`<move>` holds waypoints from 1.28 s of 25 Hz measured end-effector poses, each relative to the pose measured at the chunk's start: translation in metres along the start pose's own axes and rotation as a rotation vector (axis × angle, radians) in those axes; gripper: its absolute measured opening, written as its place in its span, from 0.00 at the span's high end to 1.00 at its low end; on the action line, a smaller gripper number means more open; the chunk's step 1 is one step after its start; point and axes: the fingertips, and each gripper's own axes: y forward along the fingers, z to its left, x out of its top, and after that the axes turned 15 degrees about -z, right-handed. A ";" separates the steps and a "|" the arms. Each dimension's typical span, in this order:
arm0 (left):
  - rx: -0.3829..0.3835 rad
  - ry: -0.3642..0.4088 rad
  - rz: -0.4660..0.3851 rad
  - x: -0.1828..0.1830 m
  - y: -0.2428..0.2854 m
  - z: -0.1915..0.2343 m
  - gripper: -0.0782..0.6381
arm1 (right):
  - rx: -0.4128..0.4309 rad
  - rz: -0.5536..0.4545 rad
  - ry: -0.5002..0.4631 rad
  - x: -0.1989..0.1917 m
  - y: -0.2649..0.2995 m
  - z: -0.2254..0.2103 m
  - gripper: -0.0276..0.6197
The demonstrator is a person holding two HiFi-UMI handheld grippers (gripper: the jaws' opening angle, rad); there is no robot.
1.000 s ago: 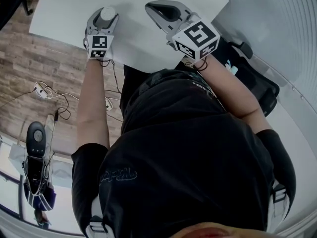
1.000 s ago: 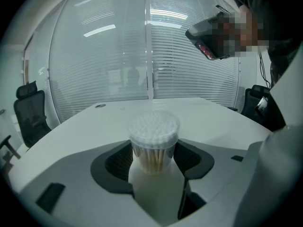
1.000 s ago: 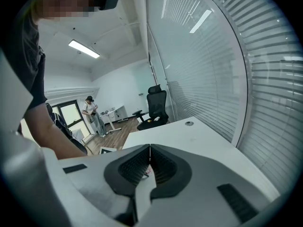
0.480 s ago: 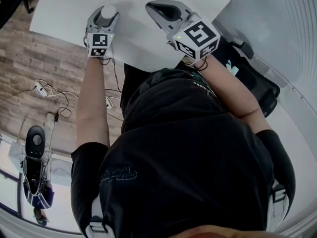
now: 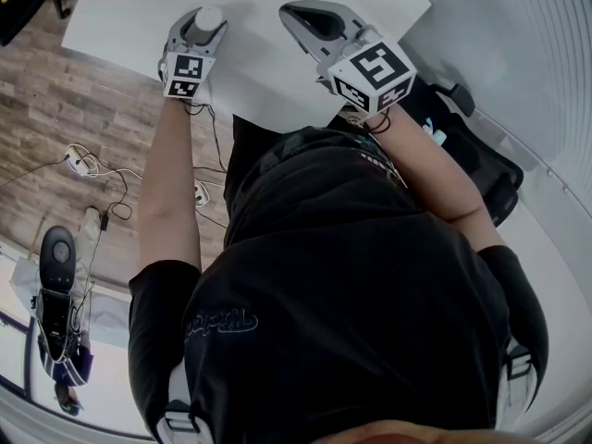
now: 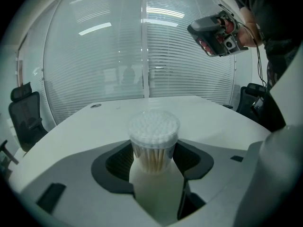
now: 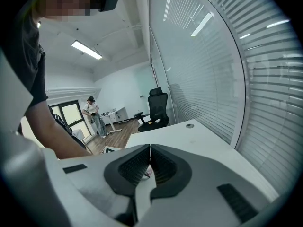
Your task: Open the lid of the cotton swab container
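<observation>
No shift since a second ago. Left gripper (image 5: 198,26) jaws clamp the clear cylindrical plastic cotton swab container (image 6: 152,156); right gripper (image 7: 149,156) jaws pressed together, nothing seen between them. Judgement: keep the base steady, open the right jaws, pinch the clear lid (image 6: 154,126) at its rim.

Swab container (image 6: 154,143), seemingly on table (image 6: 85,122), between left gripper's (image 6: 153,159) fingers (image 6: 112,167); right gripper (image 5: 296,12) rightward.
</observation>
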 end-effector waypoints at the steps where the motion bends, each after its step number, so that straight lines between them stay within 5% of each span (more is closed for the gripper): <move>1: -0.005 0.006 0.001 0.002 0.000 -0.001 0.52 | 0.001 -0.004 -0.002 0.001 -0.002 0.001 0.92; 16: -0.078 0.077 -0.004 0.038 -0.012 -0.061 0.52 | 0.040 -0.058 -0.016 0.009 -0.030 0.024 0.92; 32: -0.081 0.044 -0.035 0.089 -0.038 -0.103 0.52 | 0.064 -0.090 -0.043 0.005 -0.069 0.044 0.92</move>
